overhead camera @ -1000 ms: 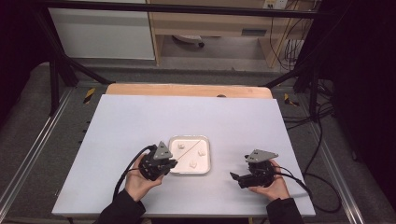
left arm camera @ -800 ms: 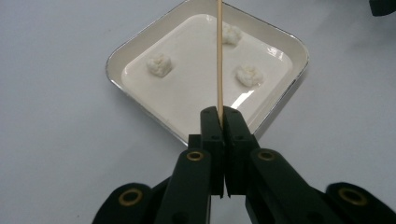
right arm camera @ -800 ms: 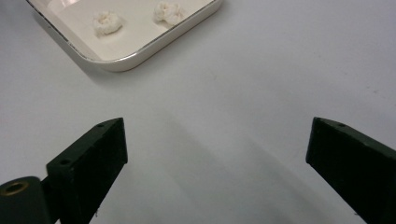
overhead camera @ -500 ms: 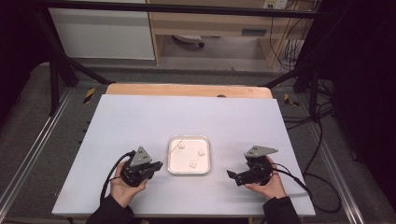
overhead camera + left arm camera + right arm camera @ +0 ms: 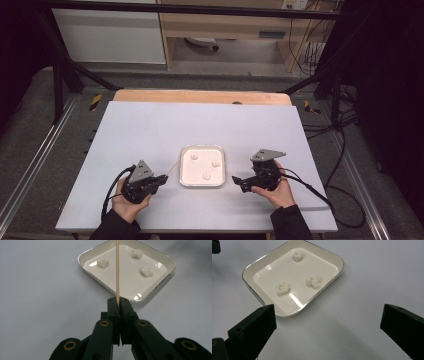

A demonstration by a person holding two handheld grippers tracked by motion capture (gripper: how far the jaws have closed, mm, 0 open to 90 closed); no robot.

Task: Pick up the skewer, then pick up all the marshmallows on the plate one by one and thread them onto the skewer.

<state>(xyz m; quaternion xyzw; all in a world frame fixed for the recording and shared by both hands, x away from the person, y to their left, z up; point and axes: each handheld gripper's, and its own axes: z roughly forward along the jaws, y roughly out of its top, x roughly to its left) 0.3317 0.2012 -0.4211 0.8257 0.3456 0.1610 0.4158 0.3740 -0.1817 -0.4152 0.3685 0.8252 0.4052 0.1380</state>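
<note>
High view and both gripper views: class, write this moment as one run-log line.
left tool: shut on thin wooden skewer | right tool: open, holding nothing | white square tray: three white lumps inside | skewer: over tray

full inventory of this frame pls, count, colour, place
tray: 1, white, square, on the table between the grippers
food pieces: 3, white, lumpy, apart inside the tray
stick: 1, thin, pale wood, clamped in the left gripper, pointing toward the tray
table: 1, pale grey-white top, wooden strip along the far edge
left gripper: 1, black, left of the tray, shut on the stick
right gripper: 1, black, right of the tray, jaws wide open, holding nothing
hands: 2, one on each gripper, dark sleeves, near edge
</note>
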